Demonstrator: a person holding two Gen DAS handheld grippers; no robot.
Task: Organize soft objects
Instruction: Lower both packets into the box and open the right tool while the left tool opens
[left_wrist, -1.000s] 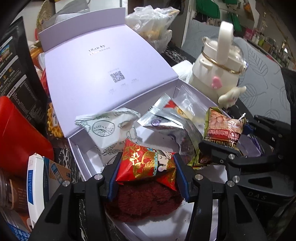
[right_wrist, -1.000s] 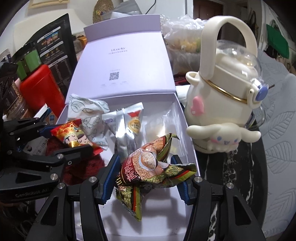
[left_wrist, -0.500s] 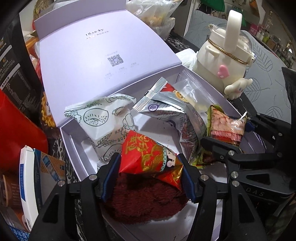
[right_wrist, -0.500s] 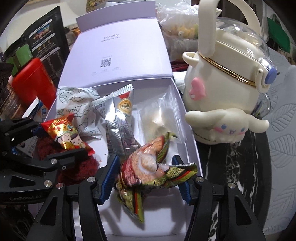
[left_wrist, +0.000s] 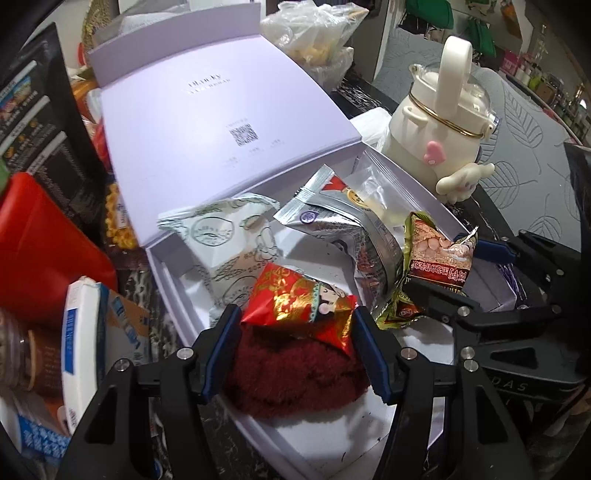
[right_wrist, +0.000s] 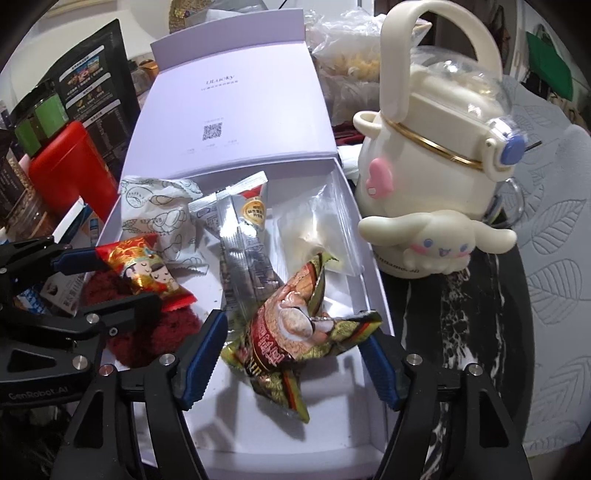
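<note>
Since both snacks are already down inside the lavender box (right_wrist: 364, 258), the left gripper (left_wrist: 295, 343) has just loosened around the red packet (left_wrist: 299, 306) on the maroon fluffy thing (left_wrist: 295, 373), and the right gripper (right_wrist: 293, 350) has just spread clear of the green-gold packet (right_wrist: 291, 332) so they stay put.

Sitting in the lavender box (right_wrist: 364, 254): 5 snack pkts (right_wrist: 255, 218), 1 dark red fuzzy item (left_wrist: 295, 373); beside box: 1 cream kettle (right_wrist: 432, 173), 1 red canister (right_wrist: 70, 162)
</note>
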